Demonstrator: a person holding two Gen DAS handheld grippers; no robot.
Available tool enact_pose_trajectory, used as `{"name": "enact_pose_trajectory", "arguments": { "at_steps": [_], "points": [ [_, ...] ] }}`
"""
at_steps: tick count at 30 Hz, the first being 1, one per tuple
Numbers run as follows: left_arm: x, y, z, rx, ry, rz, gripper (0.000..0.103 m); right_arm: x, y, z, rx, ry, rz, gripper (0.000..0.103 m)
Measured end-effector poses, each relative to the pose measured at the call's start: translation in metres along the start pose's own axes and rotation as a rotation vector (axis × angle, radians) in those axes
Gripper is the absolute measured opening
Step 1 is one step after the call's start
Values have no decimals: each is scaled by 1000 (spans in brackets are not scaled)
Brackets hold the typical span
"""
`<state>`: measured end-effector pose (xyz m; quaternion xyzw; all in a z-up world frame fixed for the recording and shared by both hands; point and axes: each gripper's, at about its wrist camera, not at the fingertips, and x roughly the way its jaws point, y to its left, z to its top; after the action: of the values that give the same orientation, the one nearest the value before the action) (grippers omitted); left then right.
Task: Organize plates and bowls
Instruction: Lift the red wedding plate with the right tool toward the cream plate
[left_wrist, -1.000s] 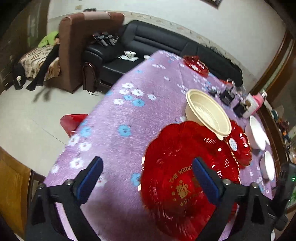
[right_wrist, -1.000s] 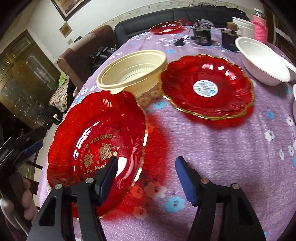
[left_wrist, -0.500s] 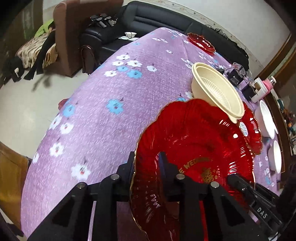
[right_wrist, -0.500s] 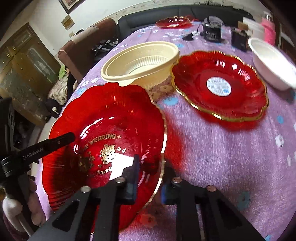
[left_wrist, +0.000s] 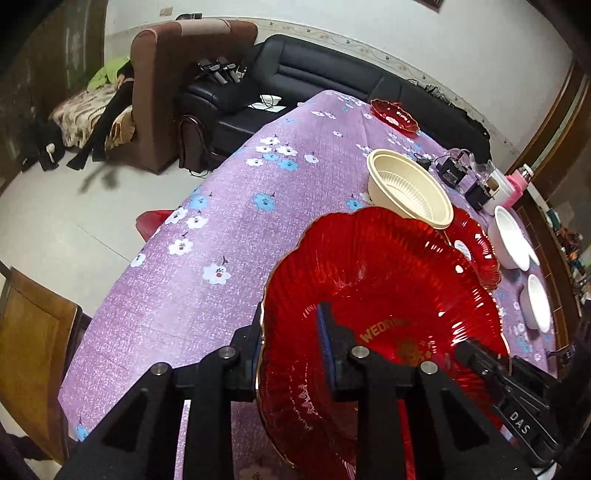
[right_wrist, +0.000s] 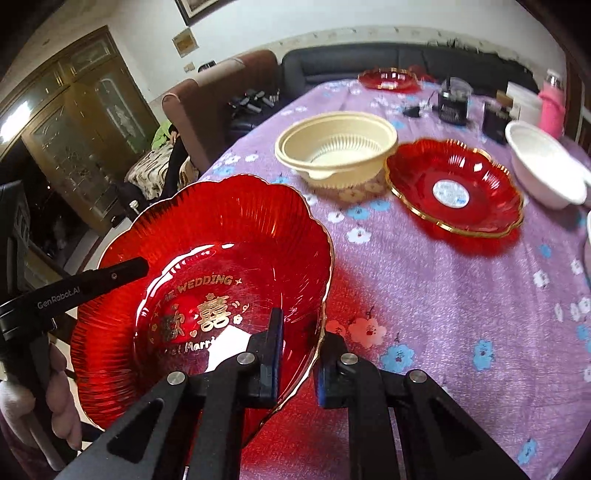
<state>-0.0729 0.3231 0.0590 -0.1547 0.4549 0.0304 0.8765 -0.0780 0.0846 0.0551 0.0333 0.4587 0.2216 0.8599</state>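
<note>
A big red scalloped plate (left_wrist: 388, 295) with gold "The Wedding" lettering (right_wrist: 221, 236) is held tilted just above the purple flowered tablecloth (left_wrist: 221, 221). My left gripper (left_wrist: 291, 354) is shut on its left rim. On the opposite rim my right gripper (right_wrist: 299, 354) is shut too. A second red plate (right_wrist: 454, 188) with a white sticker lies flat beyond. Beside that one stands a cream ribbed bowl (right_wrist: 336, 147). Two white bowls (left_wrist: 511, 236) (left_wrist: 537, 302) sit at the right edge. A small red plate (right_wrist: 388, 79) rests at the far end.
Black boxes (right_wrist: 452, 101) and a pink bottle (right_wrist: 552, 107) stand at the far right of the table. A black sofa (left_wrist: 314, 81) and a brown armchair (left_wrist: 166, 92) lie beyond it. A wooden chair (left_wrist: 33, 332) and a red stool (left_wrist: 151, 221) flank its left side.
Both grippers went from open to shut on opposite rims of the big red plate. The plate has since come up off the cloth and tilted.
</note>
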Motion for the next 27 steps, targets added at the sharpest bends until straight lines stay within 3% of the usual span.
{"name": "enact_pose_trajectory", "arguments": {
  "at_steps": [11, 16, 19, 21, 22, 23, 27],
  "points": [
    [51, -28, 12, 54, 44, 73, 23, 17, -26, 0, 55, 9, -65, 16],
    [55, -30, 11, 64, 30, 109, 25, 24, -33, 1, 60, 5, -79, 18],
    [42, -30, 10, 66, 8, 94, 34, 24, -35, 1, 68, -7, -91, 21],
    [28, -30, 9, 63, -16, 90, 54, 20, -39, 1, 89, -16, -67, 36],
    [20, -31, 8, 62, -33, 91, 58, 18, -41, 2, 96, -26, -67, 47],
    [11, -32, 7, 64, -56, 94, 61, 15, -44, 2, 99, -37, -69, 50],
    [-24, -44, -5, 94, -138, 127, 70, -4, -45, -1, 95, -90, -89, 50]
  ]
}}
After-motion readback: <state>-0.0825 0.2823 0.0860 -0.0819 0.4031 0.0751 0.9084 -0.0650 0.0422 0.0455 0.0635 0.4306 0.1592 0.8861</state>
